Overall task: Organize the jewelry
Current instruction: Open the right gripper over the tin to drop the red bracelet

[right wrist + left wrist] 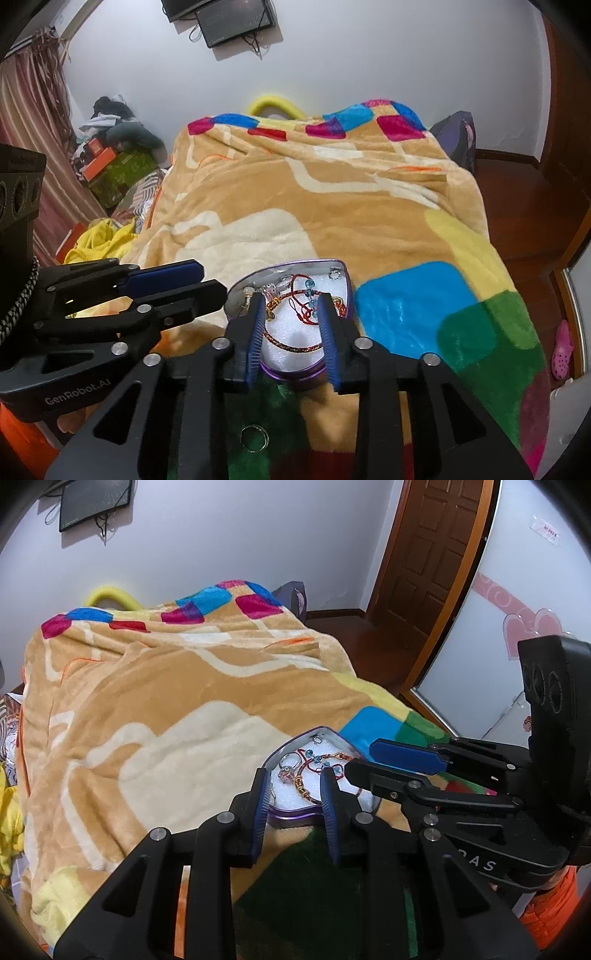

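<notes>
Both jaws wide: left gripper (293, 797) and right gripper (291, 325) over heart tin (295, 373); loose ring (254, 438) nearer on blanket (295, 192).

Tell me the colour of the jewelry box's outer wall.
Purple, a metallic violet band around the box; the right wrist view shows it best.

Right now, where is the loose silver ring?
In the right wrist view, the silver ring lies on the blanket under the right gripper, just nearer than the purple tin.
</notes>
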`<action>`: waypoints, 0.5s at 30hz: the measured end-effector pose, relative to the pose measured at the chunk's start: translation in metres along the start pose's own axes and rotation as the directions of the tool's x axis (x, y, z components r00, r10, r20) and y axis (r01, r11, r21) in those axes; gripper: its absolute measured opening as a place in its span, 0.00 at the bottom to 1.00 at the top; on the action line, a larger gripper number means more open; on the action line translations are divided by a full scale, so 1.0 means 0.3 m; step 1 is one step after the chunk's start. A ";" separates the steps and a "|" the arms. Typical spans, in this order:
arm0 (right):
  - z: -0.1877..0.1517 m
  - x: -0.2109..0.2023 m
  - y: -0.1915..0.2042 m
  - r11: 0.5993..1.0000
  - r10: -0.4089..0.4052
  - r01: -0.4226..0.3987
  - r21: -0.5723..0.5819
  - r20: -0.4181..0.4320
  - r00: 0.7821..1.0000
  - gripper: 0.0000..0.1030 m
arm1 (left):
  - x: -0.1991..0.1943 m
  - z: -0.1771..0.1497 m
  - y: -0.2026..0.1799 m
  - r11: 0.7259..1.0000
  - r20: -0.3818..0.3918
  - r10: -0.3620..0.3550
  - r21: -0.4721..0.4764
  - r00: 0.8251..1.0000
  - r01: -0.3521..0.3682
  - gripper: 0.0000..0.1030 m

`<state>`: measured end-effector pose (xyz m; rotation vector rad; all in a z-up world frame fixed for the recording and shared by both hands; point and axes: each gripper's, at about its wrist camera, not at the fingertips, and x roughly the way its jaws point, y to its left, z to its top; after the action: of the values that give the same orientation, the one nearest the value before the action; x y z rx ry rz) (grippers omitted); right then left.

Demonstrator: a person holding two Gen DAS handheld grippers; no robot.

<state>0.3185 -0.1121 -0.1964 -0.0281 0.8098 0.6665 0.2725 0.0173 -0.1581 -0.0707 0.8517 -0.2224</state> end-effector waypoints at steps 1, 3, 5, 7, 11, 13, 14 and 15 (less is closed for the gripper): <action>0.001 -0.009 0.004 1.000 -0.006 0.006 -0.005 0.005 1.000 0.27 | -0.012 0.000 -0.002 1.000 0.006 0.001 0.000 1.000 -0.001 0.29; 0.001 -0.029 0.010 1.000 -0.009 0.009 -0.010 0.013 1.000 0.27 | -0.041 -0.001 -0.007 1.000 0.021 0.012 0.001 1.000 -0.012 0.33; 0.000 -0.049 0.015 1.000 -0.013 0.014 -0.014 0.021 1.000 0.27 | -0.069 -0.006 -0.014 1.000 0.032 0.024 0.003 0.999 -0.024 0.38; -0.005 -0.073 0.023 1.000 -0.021 0.021 -0.019 0.031 0.999 0.28 | -0.086 -0.012 -0.016 0.999 0.037 0.035 -0.002 0.999 -0.035 0.42; -0.018 -0.122 0.042 0.999 -0.026 0.027 -0.026 0.048 0.999 0.28 | -0.116 -0.030 -0.020 0.999 0.029 0.049 -0.014 0.998 -0.048 0.43; -0.030 -0.144 0.048 0.999 -0.032 0.033 -0.027 0.053 0.998 0.30 | -0.133 -0.041 -0.024 0.998 0.026 0.054 -0.013 0.998 -0.054 0.43; -0.038 -0.157 0.051 0.999 -0.040 0.042 -0.026 0.059 0.997 0.33 | -0.143 -0.048 -0.027 0.998 0.025 0.057 -0.013 0.998 -0.056 0.43; -0.045 -0.167 0.054 0.999 -0.045 0.047 -0.025 0.063 0.997 0.34 | -0.156 -0.059 -0.032 0.998 0.023 0.060 -0.011 0.998 -0.060 0.43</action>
<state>0.2756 -0.1299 -0.1683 -0.0500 0.7381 0.6318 0.2278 0.0188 -0.1337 -0.0572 0.8309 -0.1609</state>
